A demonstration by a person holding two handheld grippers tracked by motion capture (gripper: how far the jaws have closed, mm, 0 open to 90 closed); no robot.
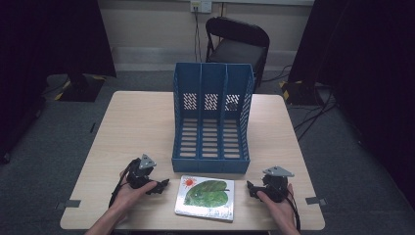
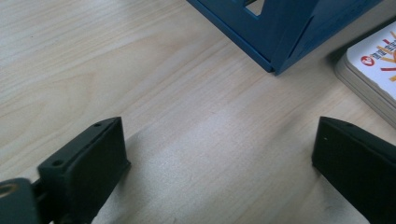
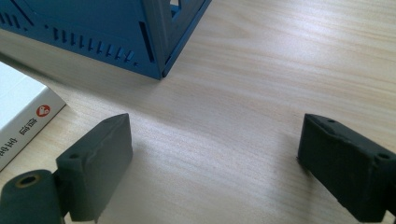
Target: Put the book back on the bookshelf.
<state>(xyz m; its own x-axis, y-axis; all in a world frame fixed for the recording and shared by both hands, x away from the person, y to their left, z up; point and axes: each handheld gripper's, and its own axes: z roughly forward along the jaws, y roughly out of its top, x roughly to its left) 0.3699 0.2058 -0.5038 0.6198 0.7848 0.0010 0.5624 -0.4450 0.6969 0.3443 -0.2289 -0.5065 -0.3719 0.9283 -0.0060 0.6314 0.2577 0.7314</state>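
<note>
A white board book (image 1: 205, 197) with a green caterpillar picture lies flat near the table's front edge, just in front of a blue three-slot file rack (image 1: 212, 117). My left gripper (image 1: 163, 185) rests on the table to the left of the book, open, with bare wood between its jaws (image 2: 219, 154). My right gripper (image 1: 249, 189) rests to the right of the book, also open over bare wood (image 3: 215, 149). The book's corner (image 2: 373, 70) and the rack's corner (image 2: 280, 42) appear in the left gripper view. The right gripper view shows the book's edge (image 3: 23, 121) and the rack's corner (image 3: 154, 42).
The light wooden table (image 1: 137, 127) has free room on both sides of the rack. A black chair (image 1: 237, 44) stands beyond the table's far edge. Cables run over the grey carpet at the right.
</note>
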